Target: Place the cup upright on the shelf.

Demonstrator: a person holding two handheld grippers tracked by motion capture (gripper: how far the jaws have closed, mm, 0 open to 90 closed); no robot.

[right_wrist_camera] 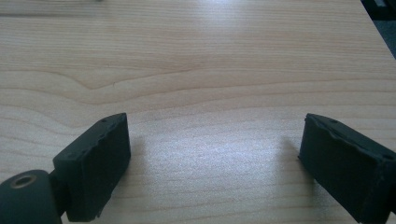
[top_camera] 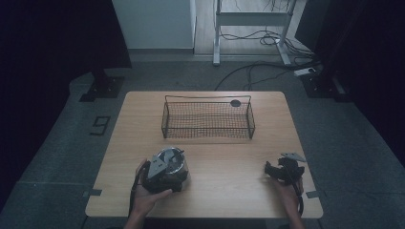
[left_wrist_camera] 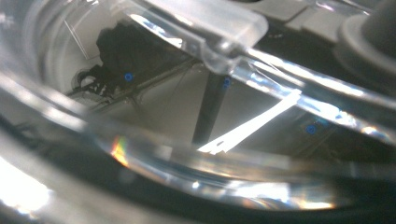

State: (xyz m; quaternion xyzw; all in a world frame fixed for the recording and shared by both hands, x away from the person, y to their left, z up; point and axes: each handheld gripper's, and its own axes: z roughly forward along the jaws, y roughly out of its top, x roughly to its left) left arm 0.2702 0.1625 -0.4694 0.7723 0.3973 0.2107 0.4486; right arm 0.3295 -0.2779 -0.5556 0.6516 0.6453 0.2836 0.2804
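Clear plastic, curved and glinting, crowds the left gripper view: a see-through container sits so close to that camera that its rim and wall blur, and through it dark shapes and a thin dark bar show only vaguely. From that view I cannot tell how the jaws stand. The high view gives what the close one cannot: the container stands on the pale wooden worktop at about seven o'clock from the worktop's middle, with the left hand-held gripper pressed right against its near side and the left hand behind it. Whether the jaws clamp the container is hidden there too.

A wire basket sits toward twelve o'clock, well apart from the container, with a small dark round thing at its far right corner.

At about four o'clock, the right hand-held gripper rests low over the worktop. The right gripper view makes its state plain: the right hand-held gripper has its two black jaws spread wide with bare wood grain between them, gripping nothing.
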